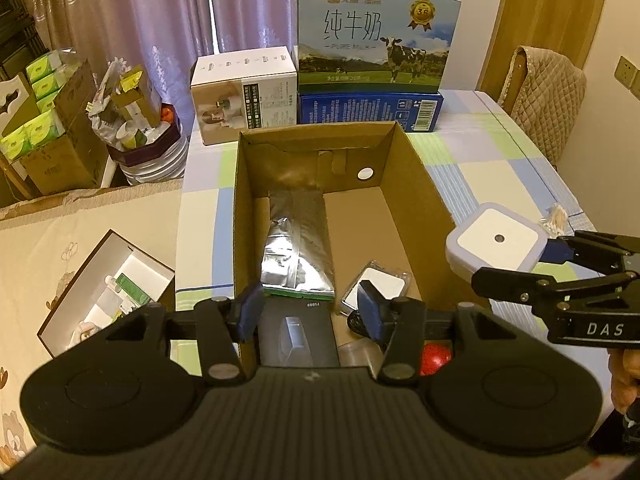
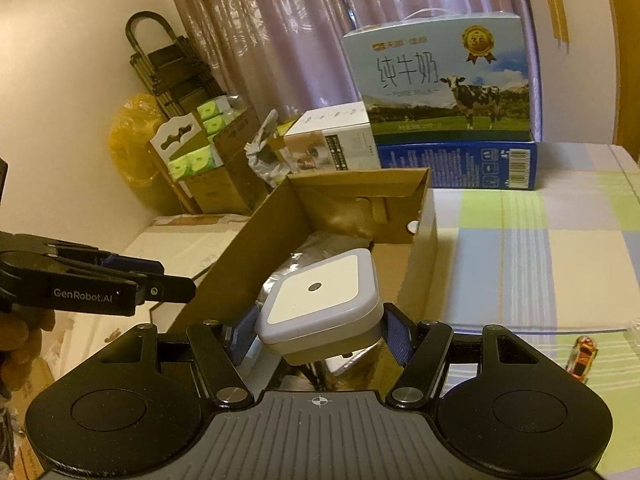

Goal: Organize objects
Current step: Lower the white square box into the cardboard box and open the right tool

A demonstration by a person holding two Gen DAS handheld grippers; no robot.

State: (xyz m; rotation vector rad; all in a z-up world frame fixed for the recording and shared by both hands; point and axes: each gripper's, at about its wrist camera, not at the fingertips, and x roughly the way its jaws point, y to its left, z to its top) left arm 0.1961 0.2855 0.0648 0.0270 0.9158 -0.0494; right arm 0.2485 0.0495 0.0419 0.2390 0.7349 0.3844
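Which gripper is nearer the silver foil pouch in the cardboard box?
Left. The left gripper hovers open just above the silver foil pouch; the right gripper sits outside the box's right wall.

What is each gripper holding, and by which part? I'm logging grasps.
The right gripper clamps the white square night light by its two opposite side edges. The left gripper is open and holds nothing, above the cardboard box.
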